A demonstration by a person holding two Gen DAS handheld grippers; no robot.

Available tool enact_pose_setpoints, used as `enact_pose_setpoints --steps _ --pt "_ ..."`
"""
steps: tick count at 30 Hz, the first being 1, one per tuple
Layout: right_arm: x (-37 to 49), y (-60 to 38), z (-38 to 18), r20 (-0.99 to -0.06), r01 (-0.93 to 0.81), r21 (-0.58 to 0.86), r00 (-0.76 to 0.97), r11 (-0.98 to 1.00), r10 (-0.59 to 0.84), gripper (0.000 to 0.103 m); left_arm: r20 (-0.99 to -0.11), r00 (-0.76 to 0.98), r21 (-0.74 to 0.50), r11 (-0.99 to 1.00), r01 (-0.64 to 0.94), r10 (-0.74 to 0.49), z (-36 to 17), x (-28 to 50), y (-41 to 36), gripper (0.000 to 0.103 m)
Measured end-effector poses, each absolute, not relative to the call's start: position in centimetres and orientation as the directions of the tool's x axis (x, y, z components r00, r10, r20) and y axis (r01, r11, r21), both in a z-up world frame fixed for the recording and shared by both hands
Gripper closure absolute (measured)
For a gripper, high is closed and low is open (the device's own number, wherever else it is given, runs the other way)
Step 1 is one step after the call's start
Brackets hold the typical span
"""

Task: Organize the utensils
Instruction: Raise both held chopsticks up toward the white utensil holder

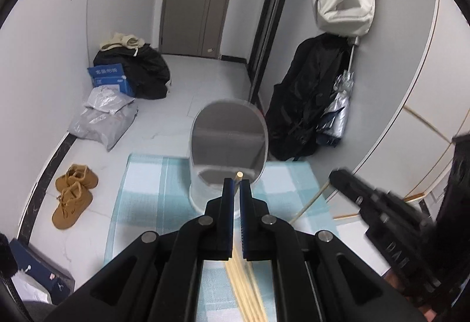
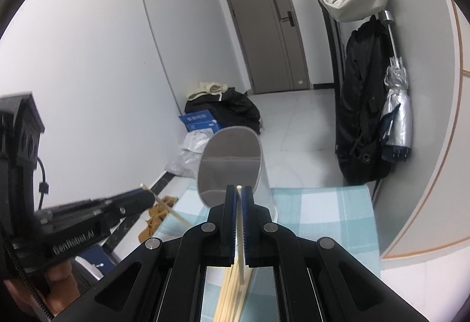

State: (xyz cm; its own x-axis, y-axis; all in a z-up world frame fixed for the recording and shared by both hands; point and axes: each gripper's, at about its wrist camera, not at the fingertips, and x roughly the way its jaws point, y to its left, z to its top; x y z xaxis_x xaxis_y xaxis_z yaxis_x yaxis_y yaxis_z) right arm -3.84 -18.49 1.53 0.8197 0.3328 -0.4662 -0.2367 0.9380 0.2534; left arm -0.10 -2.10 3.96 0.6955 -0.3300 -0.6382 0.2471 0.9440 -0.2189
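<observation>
Checked blue cloth covering table, clear cup standing mid-cloth. Left gripper pinching one chopstick; right gripper clamping another, both nearing cup. Risk: tips striking rim, tipping cup.

Each tool is matte black, the left tool and right tool alike: angular linkage arms with round silver pivot pins, blue ribbed finger pads, white lettering along the body, a black cable at nine o'clock.
</observation>
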Motion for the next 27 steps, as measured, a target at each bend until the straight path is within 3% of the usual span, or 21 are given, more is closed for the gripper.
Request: enact_pose_setpoints --steps 12,18,19,21,22,23,27 --pt "-1.6 -20.4 6.4 -0.405 -0.252 0.255 0.849 0.934 0.339 0.100 -0.612 0.683 -0.229 0.916 0.329 -0.398 10.2 3.4 -4.0 0.103" --pt "0.1 -21.0 6.8 -0.416 -0.254 0.265 0.840 0.930 0.348 0.100 -0.651 0.644 -0.242 0.914 0.326 -0.402 8.8 4.5 -2.1 0.102" --pt "0.2 -21.2 6.5 -0.423 -0.249 0.272 0.837 0.930 0.348 0.100 -0.663 0.631 -0.248 0.914 0.321 -0.402 8.0 4.5 -1.5 0.096" --pt "0.3 -22.3 5.3 -0.437 -0.231 0.307 0.827 0.923 0.353 0.100 -0.688 0.628 -0.241 0.931 0.276 -0.364 6.3 4.8 -0.6 0.071" --pt "0.2 -22.7 4.9 -0.443 -0.226 0.321 0.823 0.920 0.356 0.100 -0.699 0.628 -0.242 0.940 0.242 -0.342 5.1 4.8 0.1 0.049" --pt "0.2 -23.1 4.3 -0.451 -0.217 0.333 0.818 0.917 0.358 0.100 -0.701 0.625 -0.255 0.940 0.228 -0.342 3.6 4.7 0.8 0.038" --pt "0.1 -24.6 2.1 -0.474 -0.190 0.370 0.803 0.909 0.360 0.100 -0.780 0.577 -0.234 0.968 0.090 -0.243 -2.6 5.5 3.1 0.037"
